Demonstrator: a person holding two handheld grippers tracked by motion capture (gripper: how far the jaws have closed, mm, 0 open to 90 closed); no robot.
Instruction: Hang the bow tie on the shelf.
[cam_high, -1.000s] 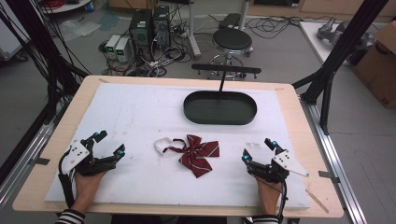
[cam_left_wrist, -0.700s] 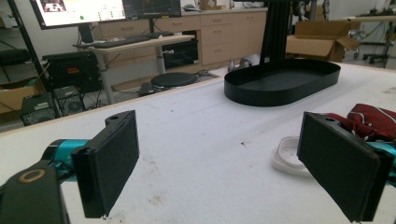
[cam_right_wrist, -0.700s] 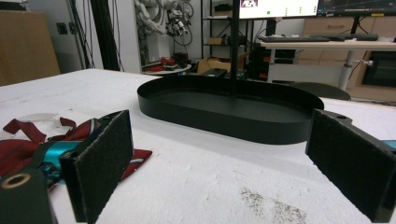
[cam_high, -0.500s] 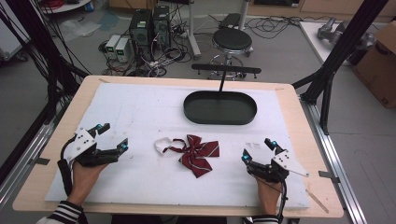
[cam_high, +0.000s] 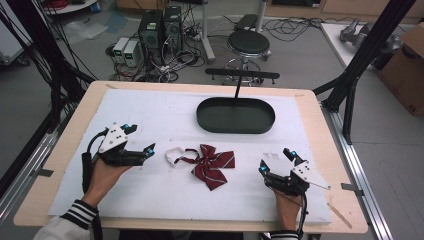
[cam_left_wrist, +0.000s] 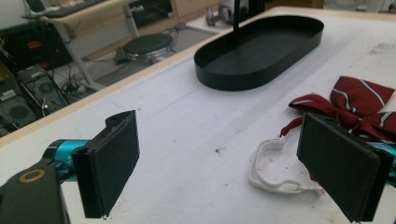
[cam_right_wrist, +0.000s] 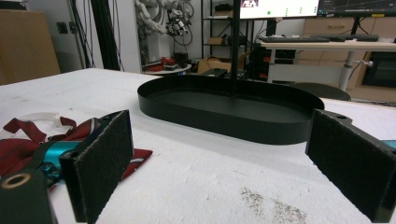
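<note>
Bow tie in dark red with pale stripes lies near the middle of the white sheet covering my surface, its white neck strap looped out to its left side. Beyond it, toward the far edge, sits the black oval tray, with a thin black post rising from it to a crossbar.

My left hand-held gripper rests on the sheet just left of the strap, jaws spread wide and grasping nothing. Through the left gripper view, the strap lies between the two black pads, nearer the right one, and the bow tie shows just past that pad, with the tray farther off.

My right hand-held gripper sits on the sheet to the right of the bow tie, clear of it, jaws likewise spread and empty. In the right gripper view, the tray stands ahead between the pads, and the bow tie lies off by the left pad.

Computer towers and a round stool stand on the floor beyond the surface.
</note>
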